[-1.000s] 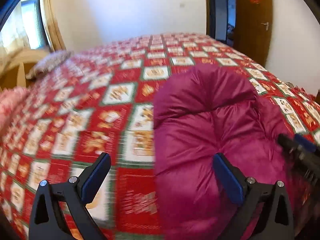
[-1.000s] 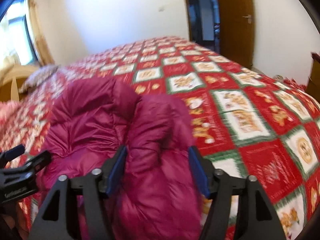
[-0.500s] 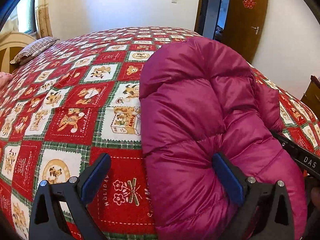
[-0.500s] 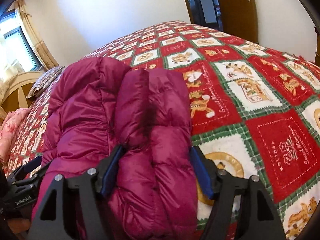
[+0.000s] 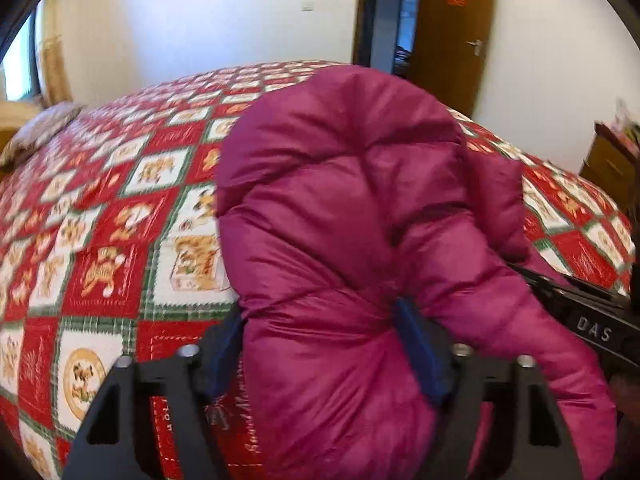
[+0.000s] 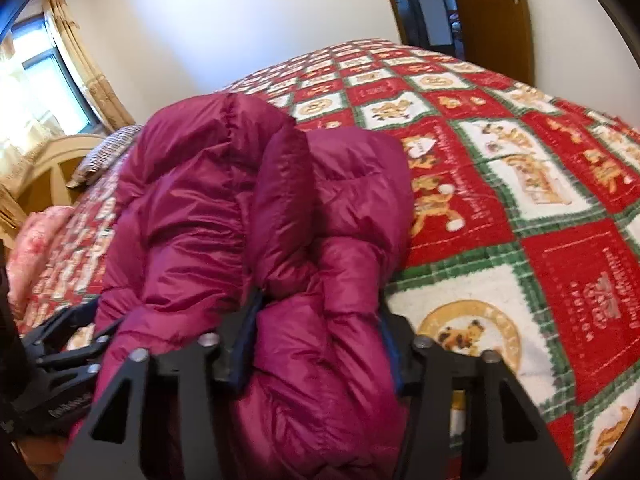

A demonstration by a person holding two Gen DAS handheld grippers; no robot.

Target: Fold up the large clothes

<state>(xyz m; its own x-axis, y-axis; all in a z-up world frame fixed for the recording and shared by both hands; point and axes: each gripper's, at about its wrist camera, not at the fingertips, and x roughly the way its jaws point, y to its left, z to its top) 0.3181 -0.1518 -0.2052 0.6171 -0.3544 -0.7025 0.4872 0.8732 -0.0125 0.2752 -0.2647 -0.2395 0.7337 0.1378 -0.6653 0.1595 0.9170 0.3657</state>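
My left gripper (image 5: pixel 320 348) has its jaws closing, with a bulge of the magenta puffer jacket (image 5: pixel 352 216) squeezed between the 2 blue pads. My right gripper (image 6: pixel 316 336) is closing too, its pads sunk into a narrower roll of the same jacket (image 6: pixel 248 216). The jacket lies bunched on the red, white and green quilt (image 5: pixel 120 216), just ahead of both grippers.

From my left view, my right gripper (image 5: pixel 580 312) shows at 3 o'clock, pressed against the jacket's edge; past it at 2 o'clock stands a wooden cabinet (image 5: pixel 608 164), which the right view misses. From my right view, my left gripper (image 6: pixel 60 356) sits at 8 o'clock, and a pink cloth (image 6: pixel 36 240) lies at 9 o'clock, unseen from the left.

Farther off, a striped pillow (image 6: pixel 100 156) rests near the headboard (image 6: pixel 44 168) at 10 o'clock. Farthest, a brown door (image 5: pixel 452 28) stands open at 1 o'clock.
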